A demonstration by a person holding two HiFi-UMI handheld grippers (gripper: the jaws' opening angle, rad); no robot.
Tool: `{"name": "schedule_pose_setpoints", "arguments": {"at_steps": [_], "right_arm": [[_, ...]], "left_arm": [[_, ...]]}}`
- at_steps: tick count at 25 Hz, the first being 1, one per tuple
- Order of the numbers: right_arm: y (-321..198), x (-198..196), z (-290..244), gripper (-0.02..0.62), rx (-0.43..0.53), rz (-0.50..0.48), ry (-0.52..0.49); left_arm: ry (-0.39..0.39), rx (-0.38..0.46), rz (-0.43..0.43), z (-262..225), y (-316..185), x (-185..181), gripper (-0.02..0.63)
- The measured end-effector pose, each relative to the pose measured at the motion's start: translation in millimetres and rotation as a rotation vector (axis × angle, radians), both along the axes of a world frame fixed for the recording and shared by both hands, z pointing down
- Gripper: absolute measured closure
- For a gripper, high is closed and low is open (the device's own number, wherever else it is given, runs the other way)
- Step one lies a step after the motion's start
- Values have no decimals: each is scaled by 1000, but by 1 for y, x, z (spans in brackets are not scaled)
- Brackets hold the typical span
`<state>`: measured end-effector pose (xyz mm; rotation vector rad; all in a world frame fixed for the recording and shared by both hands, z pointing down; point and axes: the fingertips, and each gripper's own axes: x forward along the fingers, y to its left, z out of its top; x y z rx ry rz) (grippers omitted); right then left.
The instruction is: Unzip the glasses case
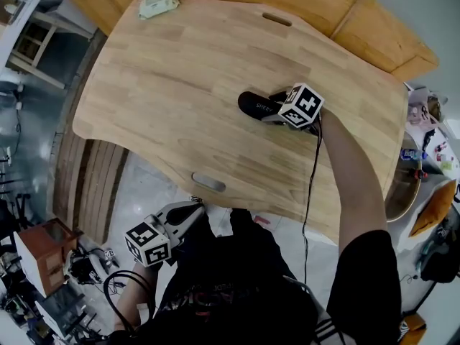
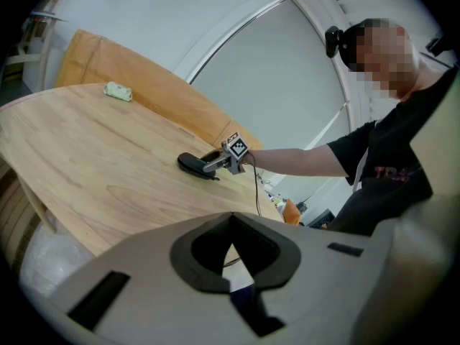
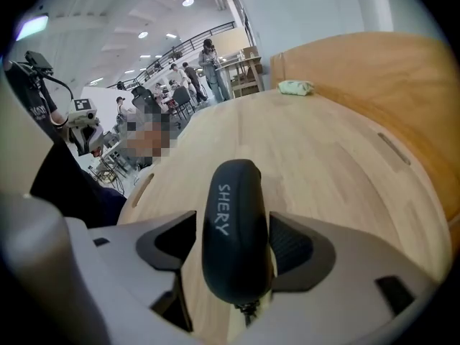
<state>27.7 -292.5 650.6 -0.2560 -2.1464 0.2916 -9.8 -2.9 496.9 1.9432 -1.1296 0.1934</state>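
Observation:
A black glasses case [image 1: 257,105] with pale lettering lies on the wooden table [image 1: 172,70], right of its middle. My right gripper [image 1: 279,111] reaches over it from the right. In the right gripper view the case [image 3: 231,221] runs lengthwise between the jaws of that gripper [image 3: 233,246]. A strip of wood shows between the case and the left pad [image 3: 172,241], so the jaws stand open around it. A small zipper pull [image 3: 248,309] hangs at the case's near end. My left gripper [image 1: 188,214] is shut on nothing, held off the table's near edge by the person's body. The left gripper view shows the case [image 2: 194,165] far off.
A pale green cloth [image 1: 159,3] lies at the table's far left corner. Slots are cut into the tabletop at the near edge [image 1: 208,182] and the far edge [image 1: 277,19]. A second wooden board [image 1: 345,6] lies behind the table. Clutter [image 1: 424,157] stands to the right.

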Motion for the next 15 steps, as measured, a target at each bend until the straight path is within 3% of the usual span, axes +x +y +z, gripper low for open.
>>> {"name": "schedule_pose_setpoints", "arguments": {"at_steps": [6, 9, 11, 15], "right_arm": [[-11, 2, -29, 268, 38, 67, -68], [-27, 11, -57, 289, 79, 185, -156], [-40, 22, -82, 564, 118, 309, -240], [-44, 45, -128, 579, 112, 536, -405]], "left_arm": [[-3, 25, 32, -3, 8, 3, 597], [-2, 55, 51, -6, 5, 3, 597], [-1, 79, 73, -9, 2, 4, 597], [9, 118, 137, -15, -1, 6, 597]]}}
